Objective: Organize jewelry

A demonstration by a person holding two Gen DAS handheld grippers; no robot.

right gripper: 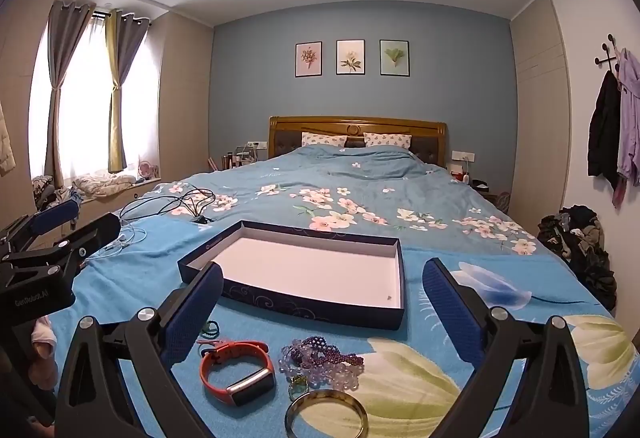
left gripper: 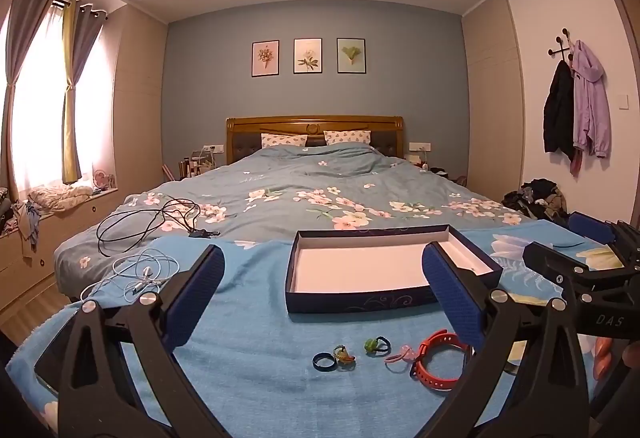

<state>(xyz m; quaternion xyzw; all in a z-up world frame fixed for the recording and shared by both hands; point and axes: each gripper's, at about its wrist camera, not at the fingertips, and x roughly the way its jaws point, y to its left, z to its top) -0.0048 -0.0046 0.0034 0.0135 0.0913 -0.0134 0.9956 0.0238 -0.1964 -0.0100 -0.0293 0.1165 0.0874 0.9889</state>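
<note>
Both claws, the left claw [left gripper: 320, 290] and the right claw [right gripper: 322, 302], are gaping fully open and holding nothing, hovering over a blue towel [left gripper: 256, 318] on the bed [left gripper: 304, 182]. Nearest, rings [left gripper: 322, 361], an orange watch [right gripper: 236, 372], purple beads [right gripper: 324, 358] and a bangle [right gripper: 326, 414] are lying on the towel. Just beyond, the empty dark box [right gripper: 304, 308] is sitting.

One navy box tray [right gripper: 316, 308] is counted on the blue blanket [left gripper: 248, 338]. In front of the tray, four small rings are seen: a dark band [left gripper: 322, 362], an amber one [left gripper: 345, 355], a green one [left gripper: 374, 345] and a pink one [left gripper: 398, 356]. One orange fitness band [right gripper: 236, 372], one heap of purple beaded bracelets [right gripper: 324, 360] and one gold bangle [right gripper: 326, 416] are counted nearer than the tray. Two cable tangles, black [left gripper: 148, 222] and white [left gripper: 132, 276], are noted left of it.
</note>
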